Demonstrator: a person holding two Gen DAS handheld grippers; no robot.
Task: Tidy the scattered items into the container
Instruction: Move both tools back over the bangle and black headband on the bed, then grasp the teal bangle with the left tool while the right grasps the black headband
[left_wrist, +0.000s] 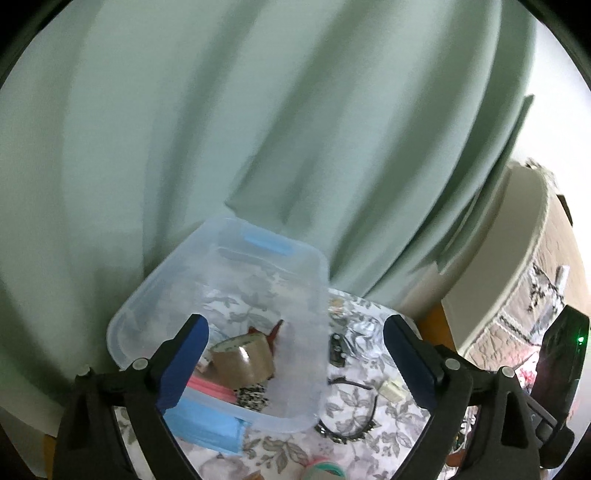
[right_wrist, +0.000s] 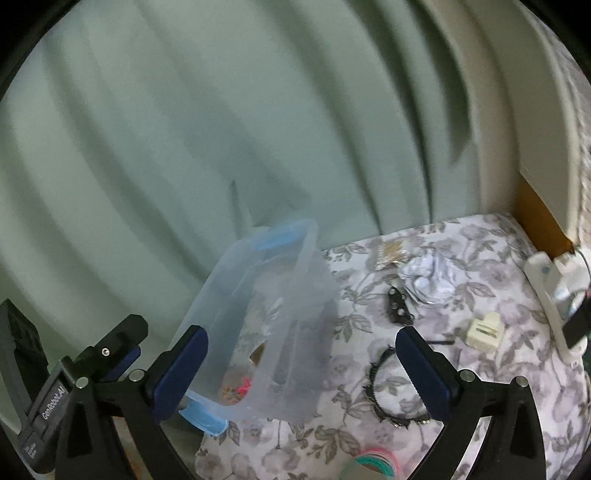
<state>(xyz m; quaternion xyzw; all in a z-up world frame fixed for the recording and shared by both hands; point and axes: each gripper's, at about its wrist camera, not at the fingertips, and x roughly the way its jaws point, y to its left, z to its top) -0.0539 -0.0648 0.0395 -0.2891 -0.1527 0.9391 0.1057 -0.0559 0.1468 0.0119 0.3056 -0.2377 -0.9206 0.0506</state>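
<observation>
While both hand-held grippers, left (left_wrist: 295, 354) and right (right_wrist: 301, 362), gape wide and empty, the plastic box (left_wrist: 310, 273) sits near the surface's (right_wrist: 461, 236) far-left corner, just ahead of them.

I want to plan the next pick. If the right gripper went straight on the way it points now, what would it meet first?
Probably the floral tablecloth just right of the clear plastic container, whose right wall it might clip. The right gripper is open and holds nothing; depth is hard to judge in this fisheye view.
</observation>
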